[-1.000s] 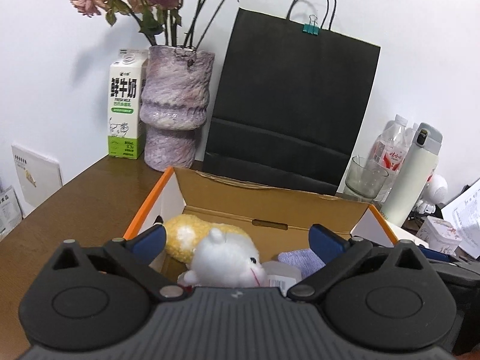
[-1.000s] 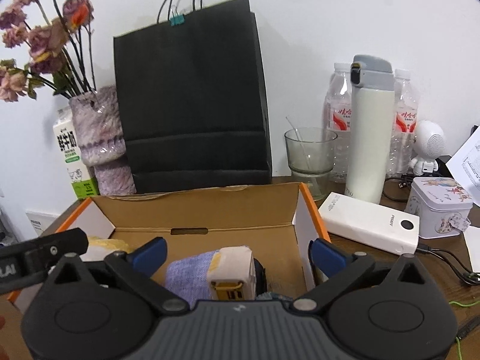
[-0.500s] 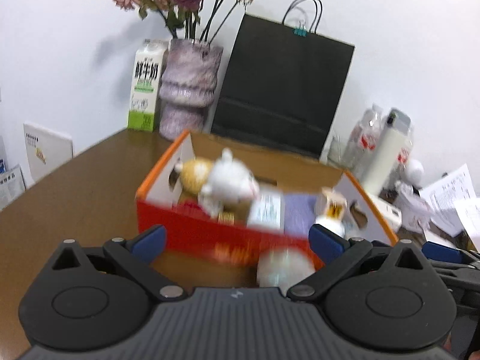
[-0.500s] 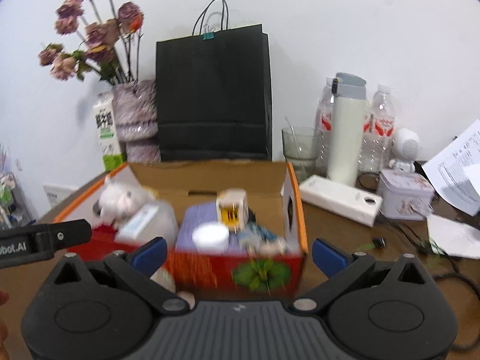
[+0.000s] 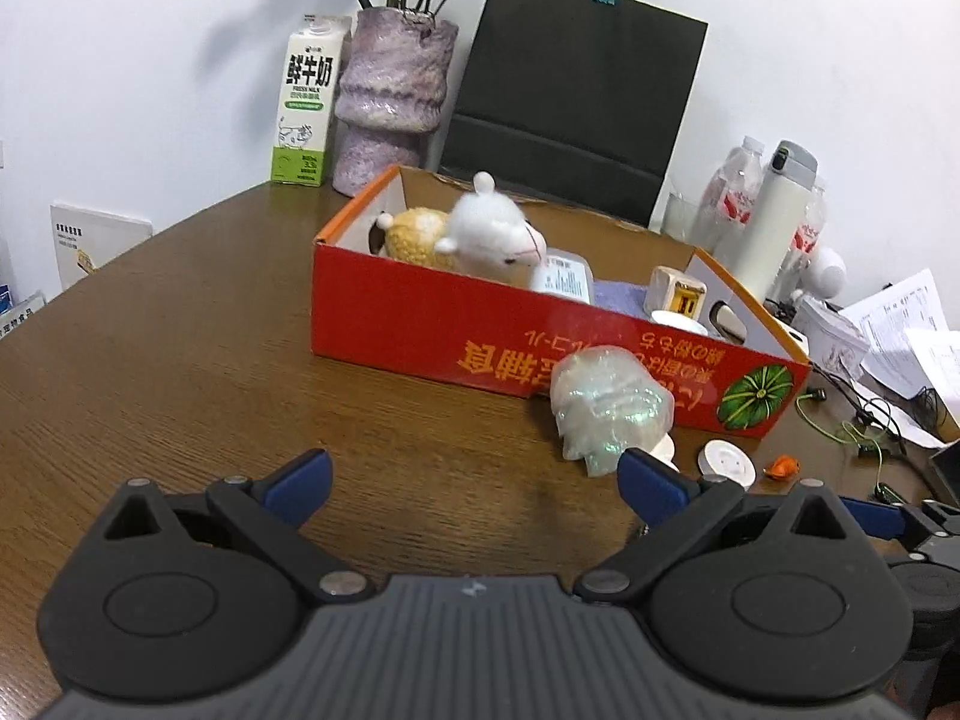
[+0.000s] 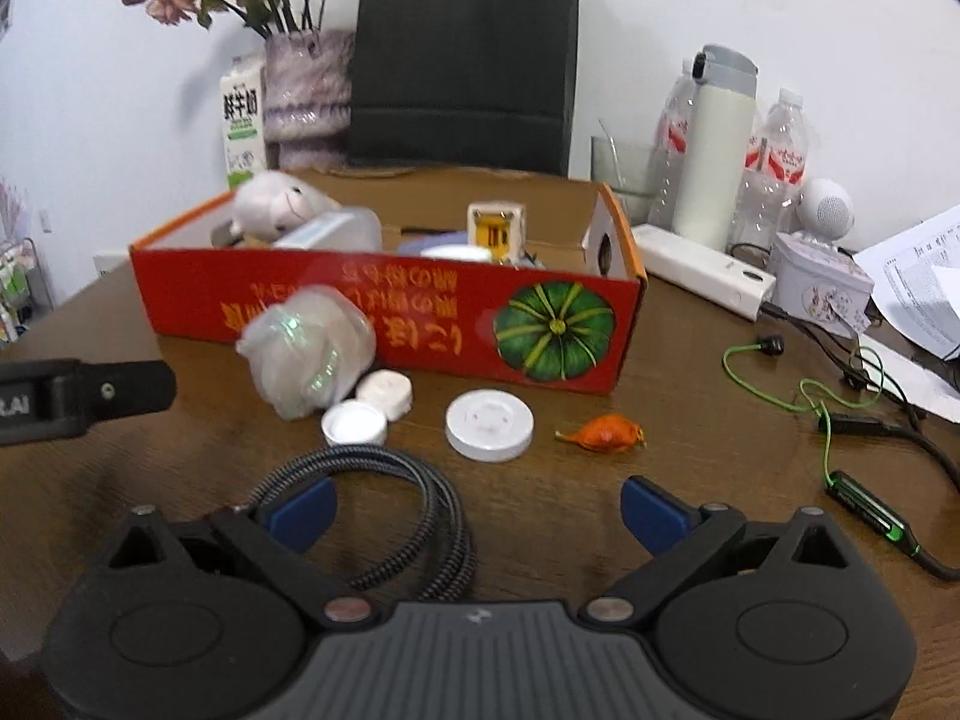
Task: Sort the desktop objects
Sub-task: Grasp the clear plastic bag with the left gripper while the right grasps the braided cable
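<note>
Red box [image 6: 384, 306] is sitting loaded; we are finding the left gripper [image 5: 474, 471] released, the right gripper [image 6: 477, 510] closing on nothing.

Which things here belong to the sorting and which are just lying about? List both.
Job: red box, crumpled plastic bag, white lids, coiled cable, orange scrap.

Lying about: milk carton, vase, black paper bag, thermos, papers.

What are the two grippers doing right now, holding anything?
Left gripper: open, empty, above bare wooden table.
Right gripper: open, jaws closing, holding nothing; coiled black braided cable lies between the fingers.
</note>
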A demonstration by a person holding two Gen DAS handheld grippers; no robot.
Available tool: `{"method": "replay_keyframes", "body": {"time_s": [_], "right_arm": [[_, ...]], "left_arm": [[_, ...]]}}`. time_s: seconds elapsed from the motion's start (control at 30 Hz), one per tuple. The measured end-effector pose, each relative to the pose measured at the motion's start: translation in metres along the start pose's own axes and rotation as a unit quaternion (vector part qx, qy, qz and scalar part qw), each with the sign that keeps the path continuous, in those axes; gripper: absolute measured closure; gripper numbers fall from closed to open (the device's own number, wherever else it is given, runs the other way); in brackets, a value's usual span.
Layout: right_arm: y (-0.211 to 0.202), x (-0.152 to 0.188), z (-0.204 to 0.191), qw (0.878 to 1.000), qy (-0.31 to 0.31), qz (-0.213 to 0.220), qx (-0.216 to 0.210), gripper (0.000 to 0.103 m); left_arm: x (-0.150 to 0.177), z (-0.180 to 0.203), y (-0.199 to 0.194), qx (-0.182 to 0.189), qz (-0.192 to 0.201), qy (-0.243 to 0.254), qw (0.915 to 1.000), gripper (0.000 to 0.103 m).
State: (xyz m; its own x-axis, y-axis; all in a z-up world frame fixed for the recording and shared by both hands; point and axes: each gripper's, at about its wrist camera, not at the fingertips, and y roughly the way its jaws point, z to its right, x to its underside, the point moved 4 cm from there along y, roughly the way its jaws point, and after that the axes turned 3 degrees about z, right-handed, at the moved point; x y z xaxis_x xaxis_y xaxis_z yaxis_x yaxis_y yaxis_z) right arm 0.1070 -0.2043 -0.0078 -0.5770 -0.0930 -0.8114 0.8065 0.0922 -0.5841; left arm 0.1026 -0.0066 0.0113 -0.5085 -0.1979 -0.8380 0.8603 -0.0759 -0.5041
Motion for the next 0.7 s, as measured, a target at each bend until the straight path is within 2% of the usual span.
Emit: {"method": "replay_keyframes", "body": {"time_s": [0.07,0.2,0.23,0.27,0.3,0.33,0.37,0.53,0.7], "right_arm": [[0.004,0.002,0.002,1.0,0.004,-0.008,-0.002,0.019],[0.008,0.005,0.002,1.0,0.009,-0.012,-0.009,0.031],[0.008,0.005,0.002,1.0,0.01,-0.011,-0.014,0.038],[0.007,0.005,0.001,1.0,0.009,-0.009,-0.018,0.051],[0.005,0.005,0.0,1.0,0.005,-0.007,-0.024,0.058],[0.004,0.004,-0.001,1.0,0.003,-0.004,-0.029,0.078],[0.004,0.003,-0.001,0.999,0.004,-0.004,-0.033,0.088],[0.003,0.001,0.019,0.999,0.046,0.002,-0.024,0.089],[-0.007,-0.009,0.045,0.996,0.081,0.037,0.005,0.089]], "left_arm": [[0.002,0.002,0.0,0.002,0.0,0.003,1.0,0.0],[0.002,0.004,0.001,0.005,-0.002,0.005,1.0,0.0],[0.002,0.004,0.002,0.004,-0.003,0.005,1.0,0.0],[0.002,0.005,0.003,0.004,-0.004,0.006,1.0,0.0],[0.002,0.007,0.005,0.004,-0.007,0.008,0.9999,0.0],[0.001,0.009,0.006,0.005,-0.009,0.01,0.9999,0.0],[0.001,0.012,0.008,0.005,-0.011,0.013,0.9998,0.0],[-0.004,0.031,0.016,0.013,-0.009,0.031,0.9994,0.0],[-0.009,0.053,0.034,0.012,-0.013,0.047,0.9987,0.0]]}}
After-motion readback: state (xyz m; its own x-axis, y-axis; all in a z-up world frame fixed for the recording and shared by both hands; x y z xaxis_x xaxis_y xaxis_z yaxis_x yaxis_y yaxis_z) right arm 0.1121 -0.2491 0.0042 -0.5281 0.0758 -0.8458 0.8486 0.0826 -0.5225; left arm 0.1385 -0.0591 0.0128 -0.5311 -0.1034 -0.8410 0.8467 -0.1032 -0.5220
